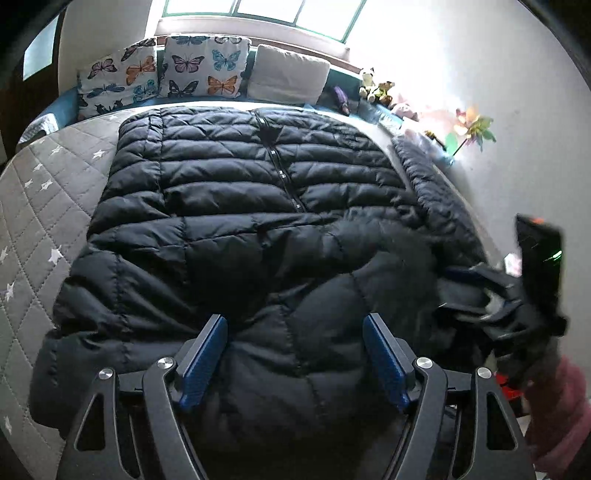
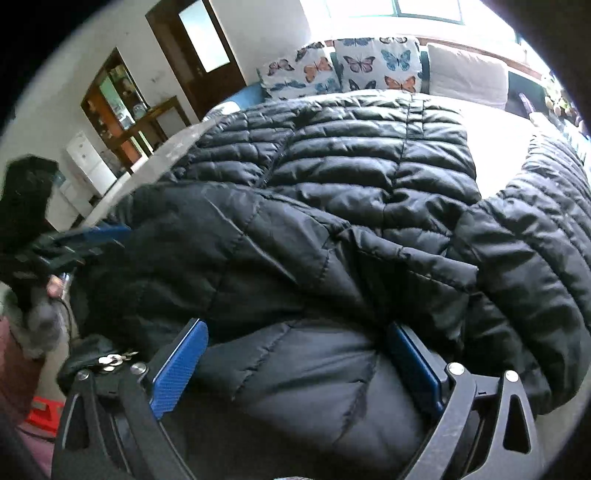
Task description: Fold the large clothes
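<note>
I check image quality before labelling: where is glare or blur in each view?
Left wrist view: window glare washes out the upper right wall; the right gripper is motion-blurred. Right wrist view: bed beside the jacket is overexposed.

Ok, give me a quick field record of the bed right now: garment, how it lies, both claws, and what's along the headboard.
garment: black puffer jacket
lie: spread front-up on the grey star-print mattress, zipper visible, collar end nearest the claws
sleeves: one folded across the chest, one lying out toward the wall
left claw: open, jaws wide over the near jacket edge
right claw: jaws wide with puffy fabric between them; grip unclear
headboard: butterfly pillows, plain pillow
</note>
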Demonstrator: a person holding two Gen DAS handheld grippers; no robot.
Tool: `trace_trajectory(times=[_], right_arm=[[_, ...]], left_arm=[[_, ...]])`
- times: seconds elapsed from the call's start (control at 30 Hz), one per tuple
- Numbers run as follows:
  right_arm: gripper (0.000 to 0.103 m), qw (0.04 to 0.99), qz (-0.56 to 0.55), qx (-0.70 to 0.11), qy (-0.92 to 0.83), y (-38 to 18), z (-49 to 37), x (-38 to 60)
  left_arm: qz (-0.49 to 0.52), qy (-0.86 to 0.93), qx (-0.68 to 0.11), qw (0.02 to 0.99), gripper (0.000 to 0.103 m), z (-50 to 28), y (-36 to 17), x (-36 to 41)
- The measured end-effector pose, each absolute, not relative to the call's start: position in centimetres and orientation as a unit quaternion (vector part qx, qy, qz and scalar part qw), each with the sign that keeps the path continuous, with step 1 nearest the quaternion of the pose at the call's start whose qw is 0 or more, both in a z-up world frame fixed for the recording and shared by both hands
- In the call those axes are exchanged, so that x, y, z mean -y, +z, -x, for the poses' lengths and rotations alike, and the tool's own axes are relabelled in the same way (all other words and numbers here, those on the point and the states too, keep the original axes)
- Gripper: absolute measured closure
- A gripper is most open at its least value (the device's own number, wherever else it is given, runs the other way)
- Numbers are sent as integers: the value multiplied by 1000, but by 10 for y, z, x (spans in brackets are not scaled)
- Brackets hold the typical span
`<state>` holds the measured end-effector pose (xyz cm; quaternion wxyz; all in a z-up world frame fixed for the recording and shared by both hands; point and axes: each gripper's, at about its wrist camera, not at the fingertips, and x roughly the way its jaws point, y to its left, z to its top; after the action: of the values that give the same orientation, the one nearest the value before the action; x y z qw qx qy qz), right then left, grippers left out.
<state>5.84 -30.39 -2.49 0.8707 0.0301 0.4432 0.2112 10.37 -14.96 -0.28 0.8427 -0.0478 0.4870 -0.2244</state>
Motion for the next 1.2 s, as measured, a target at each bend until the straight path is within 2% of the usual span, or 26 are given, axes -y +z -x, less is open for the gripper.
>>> trace_trajectory(times=[0.2,0.4,0.57,0.83,0.9,1.03,1.2], right_arm=[[1,896,-45,-399,188,12,-41,348],[1,913,-96,-386,91,22,-53,429],[1,909,-158,-386,16,13,-79,496],[3,880,-270,-391,0,-18,-130,567],[8,873,-304,-382,17,-27,-141,578],[12,853,-368,-368,43,-42,-155,594],[13,838,-408,-354,82,-45,-177,603]], left_arm=[[38,-242,-494,834,24,-101,-5,166],[29,-270,-501,822,24,-97,1,195],[22,-313,-513,799,24,-99,6,236],[13,-369,-541,755,26,-108,2,305],[10,-377,-544,750,26,-112,0,317],[20,-392,-552,736,26,-120,-2,333],[47,-413,-570,709,27,-133,-3,352]])
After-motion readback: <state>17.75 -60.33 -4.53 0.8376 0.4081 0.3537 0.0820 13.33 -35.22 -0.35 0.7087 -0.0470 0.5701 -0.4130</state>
